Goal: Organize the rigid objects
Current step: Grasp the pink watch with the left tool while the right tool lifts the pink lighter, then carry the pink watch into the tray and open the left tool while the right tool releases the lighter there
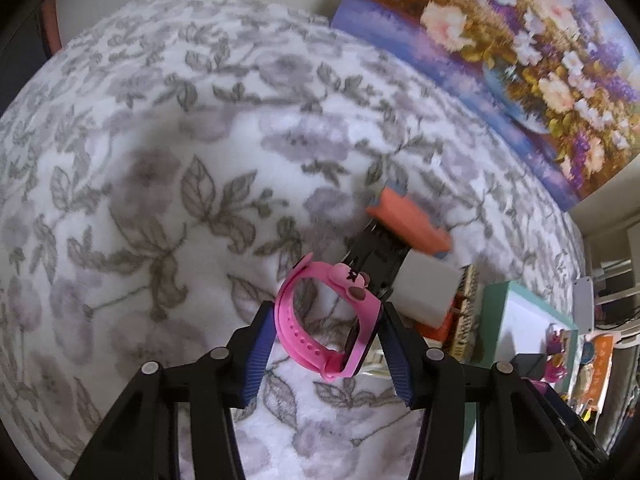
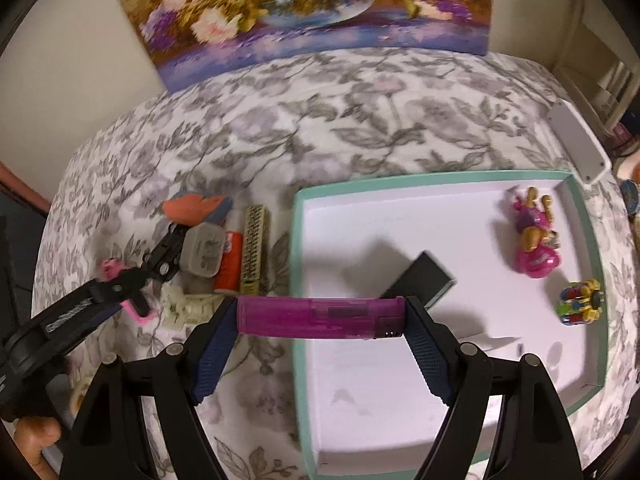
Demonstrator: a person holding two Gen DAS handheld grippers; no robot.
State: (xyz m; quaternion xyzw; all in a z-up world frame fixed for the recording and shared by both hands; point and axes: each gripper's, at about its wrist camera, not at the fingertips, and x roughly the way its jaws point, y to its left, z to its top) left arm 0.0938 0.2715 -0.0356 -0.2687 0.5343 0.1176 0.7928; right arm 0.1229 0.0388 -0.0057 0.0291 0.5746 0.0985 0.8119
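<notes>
Lighter (image 2: 320, 317) in right claw (image 2: 320, 320) shows only there.

A fuzzy, matt floral blanket (image 1: 168, 152) is seen. A smooth pink rubbery watch (image 1: 328, 324) and a glossy translucent purple plastic lighter (image 2: 320, 317) are gripped by ribbed blue pads (image 2: 214, 354). The tray (image 2: 400, 380) looks like matt white card.
</notes>
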